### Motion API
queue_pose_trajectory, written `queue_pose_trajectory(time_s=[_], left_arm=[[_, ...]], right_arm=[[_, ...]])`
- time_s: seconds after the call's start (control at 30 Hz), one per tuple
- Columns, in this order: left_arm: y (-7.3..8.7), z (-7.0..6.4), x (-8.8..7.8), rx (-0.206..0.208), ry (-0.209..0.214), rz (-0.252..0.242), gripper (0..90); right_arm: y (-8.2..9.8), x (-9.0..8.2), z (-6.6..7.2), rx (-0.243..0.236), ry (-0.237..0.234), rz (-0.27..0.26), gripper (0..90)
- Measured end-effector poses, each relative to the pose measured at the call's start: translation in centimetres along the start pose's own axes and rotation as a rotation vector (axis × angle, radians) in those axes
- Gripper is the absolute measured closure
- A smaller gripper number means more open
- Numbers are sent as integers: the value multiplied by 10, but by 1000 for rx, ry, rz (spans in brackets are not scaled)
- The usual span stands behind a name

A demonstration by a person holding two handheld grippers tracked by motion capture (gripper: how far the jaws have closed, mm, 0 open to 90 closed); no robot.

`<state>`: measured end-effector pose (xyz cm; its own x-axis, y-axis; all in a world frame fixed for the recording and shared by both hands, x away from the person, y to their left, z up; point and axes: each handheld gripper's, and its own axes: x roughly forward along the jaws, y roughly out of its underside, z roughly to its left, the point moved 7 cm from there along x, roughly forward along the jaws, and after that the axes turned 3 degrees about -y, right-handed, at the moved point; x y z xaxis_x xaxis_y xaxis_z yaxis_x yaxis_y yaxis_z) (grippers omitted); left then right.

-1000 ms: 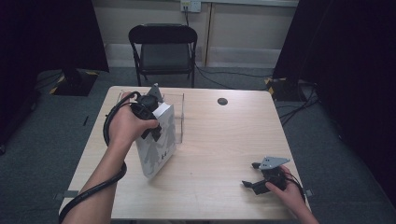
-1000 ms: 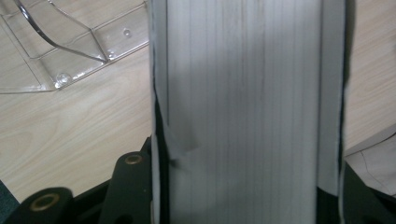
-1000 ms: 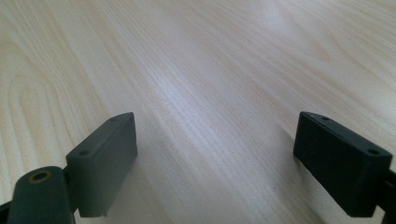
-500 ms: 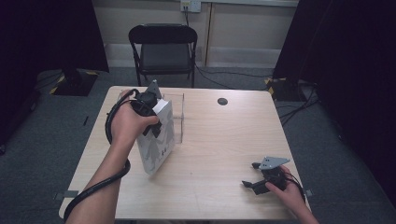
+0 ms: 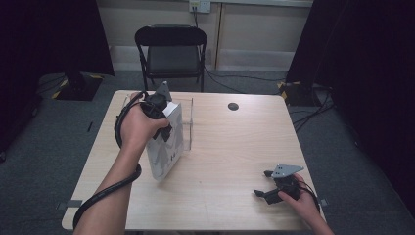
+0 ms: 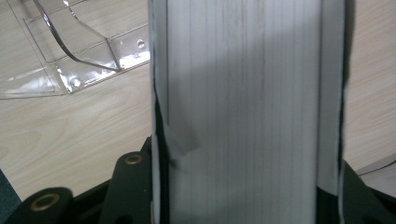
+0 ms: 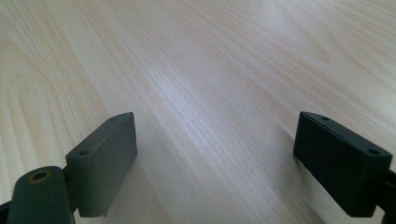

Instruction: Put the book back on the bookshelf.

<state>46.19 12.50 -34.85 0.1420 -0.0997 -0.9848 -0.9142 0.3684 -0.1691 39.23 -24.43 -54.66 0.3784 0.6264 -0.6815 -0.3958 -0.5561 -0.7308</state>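
Note:
A thick white book (image 5: 166, 147) stands tilted on one corner on the wooden table (image 5: 235, 147), left of centre. My left gripper (image 5: 164, 117) is shut on its upper end, held from above by a hand. In the left gripper view the book's page edge (image 6: 243, 112) runs up between the two black jaws. Just behind the book stands a clear plastic holder (image 5: 188, 122), whose base (image 6: 70, 60) lies flat on the wood. My right gripper (image 5: 266, 183) rests near the table's front right, open, with bare wood between its fingers (image 7: 105, 158).
A small black round object (image 5: 233, 106) lies on the far part of the table. A black folding chair (image 5: 171, 54) stands beyond the far edge. Cables run across the grey floor on the right.
The left hand and the book have edged slightly toward the clear holder. The right gripper has stayed in place.

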Motion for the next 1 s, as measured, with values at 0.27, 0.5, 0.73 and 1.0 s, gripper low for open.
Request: queue_pose_trajectory(time_s=[0.27,0.5,0.73,1.0], left_arm=[[-5,-1,1,-25,7,-17,531],[-9,-1,1,-33,-4,-33,531],[-13,0,2,-61,-9,-34,532],[-18,2,3,-79,-24,-31,532]], right_arm=[[0,0,0,0,0,0,127],[0,0,0,0,0,0,127],[0,0,0,0,0,0,127],[0,0,0,0,0,0,127]])
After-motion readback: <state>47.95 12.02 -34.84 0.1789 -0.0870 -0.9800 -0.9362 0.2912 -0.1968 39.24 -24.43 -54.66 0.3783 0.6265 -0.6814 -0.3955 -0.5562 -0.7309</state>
